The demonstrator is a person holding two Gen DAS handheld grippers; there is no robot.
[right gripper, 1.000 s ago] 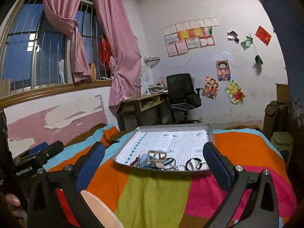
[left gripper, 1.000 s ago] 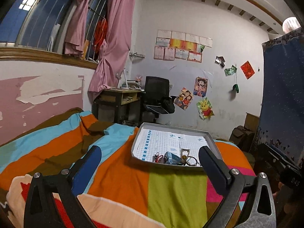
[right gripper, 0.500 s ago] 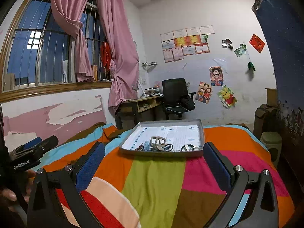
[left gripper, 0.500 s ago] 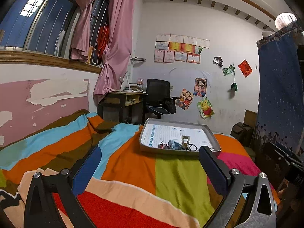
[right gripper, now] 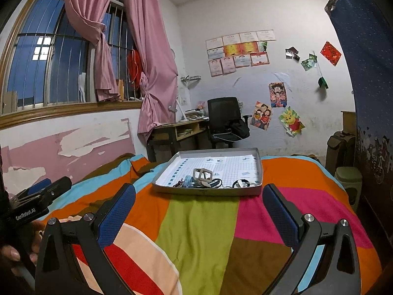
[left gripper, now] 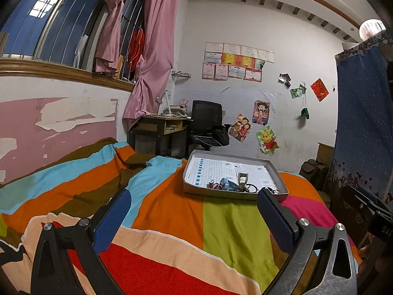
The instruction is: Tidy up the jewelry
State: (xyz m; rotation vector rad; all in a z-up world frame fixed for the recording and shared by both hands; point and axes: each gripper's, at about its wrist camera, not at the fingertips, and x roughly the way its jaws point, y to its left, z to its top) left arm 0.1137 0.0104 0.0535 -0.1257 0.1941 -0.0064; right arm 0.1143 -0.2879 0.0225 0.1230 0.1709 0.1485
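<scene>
1. While hovering over the striped bedspread, left claw spread wide, blue pads far apart, nothing between them.
2. Right claw likewise gaping wide and empty, above the green and pink stripes of the same bedspread.
3. Farther ahead on the bed, well apart from both claws: a shallow grey tray lined with gridded paper.
4. Heaped along the tray's near edge: jewelry pile, with a pale square-framed piece propped on top, dark rings to its right, reddish bits at the left end.
5. Rest of the tray bare lining.
6. Left claw's body seen at the right view's left edge, gripped by a hand.
</scene>
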